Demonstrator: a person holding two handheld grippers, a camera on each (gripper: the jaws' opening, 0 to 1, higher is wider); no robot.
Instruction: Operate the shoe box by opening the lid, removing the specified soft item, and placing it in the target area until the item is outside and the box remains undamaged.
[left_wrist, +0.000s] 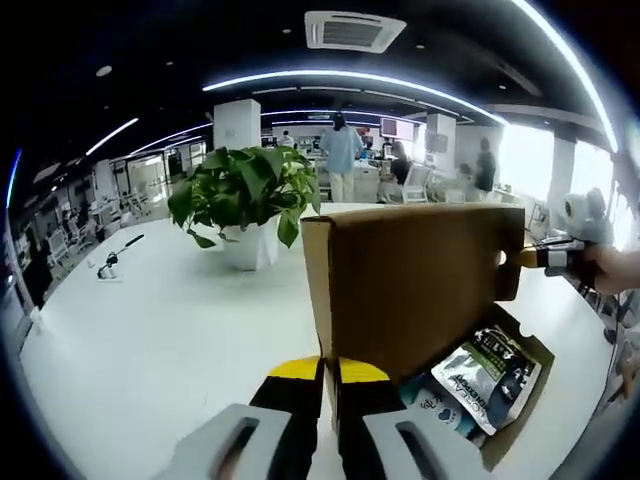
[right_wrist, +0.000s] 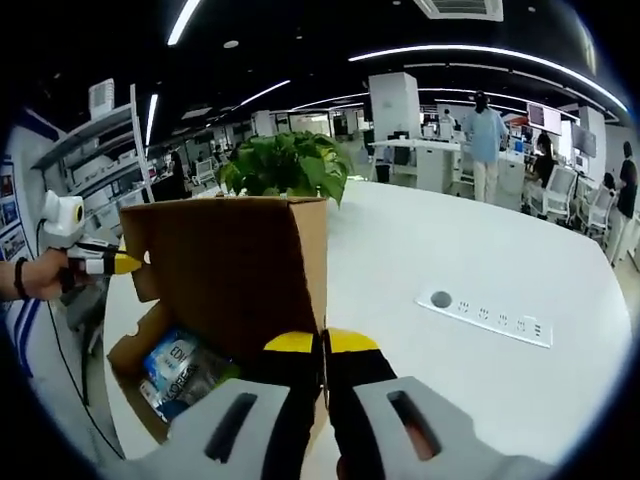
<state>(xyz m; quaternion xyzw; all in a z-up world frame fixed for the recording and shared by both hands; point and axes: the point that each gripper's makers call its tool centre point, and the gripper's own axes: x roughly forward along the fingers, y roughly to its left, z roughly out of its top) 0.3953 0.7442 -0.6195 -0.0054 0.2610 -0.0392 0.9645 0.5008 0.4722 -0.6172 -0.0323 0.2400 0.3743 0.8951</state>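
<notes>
A brown cardboard shoe box (left_wrist: 520, 425) stands open on the white table, its lid (left_wrist: 410, 285) raised upright. My left gripper (left_wrist: 330, 372) is shut on the lid's left edge, yellow tips pinching the cardboard. My right gripper (right_wrist: 322, 345) is shut on the lid's (right_wrist: 235, 265) right edge. Each gripper also shows in the other's view: the right gripper (left_wrist: 545, 258) at the lid's far right side, the left gripper (right_wrist: 100, 263) at its far left side, each held by a hand. Inside the box lie soft packets, a silver-black pouch (left_wrist: 487, 375) and blue packs (right_wrist: 180, 365).
A potted green plant (left_wrist: 250, 200) stands on the table behind the box. A white power strip (right_wrist: 487, 315) is set in the table to the right, and a small black tool (left_wrist: 112, 262) lies far left. People stand at desks in the background.
</notes>
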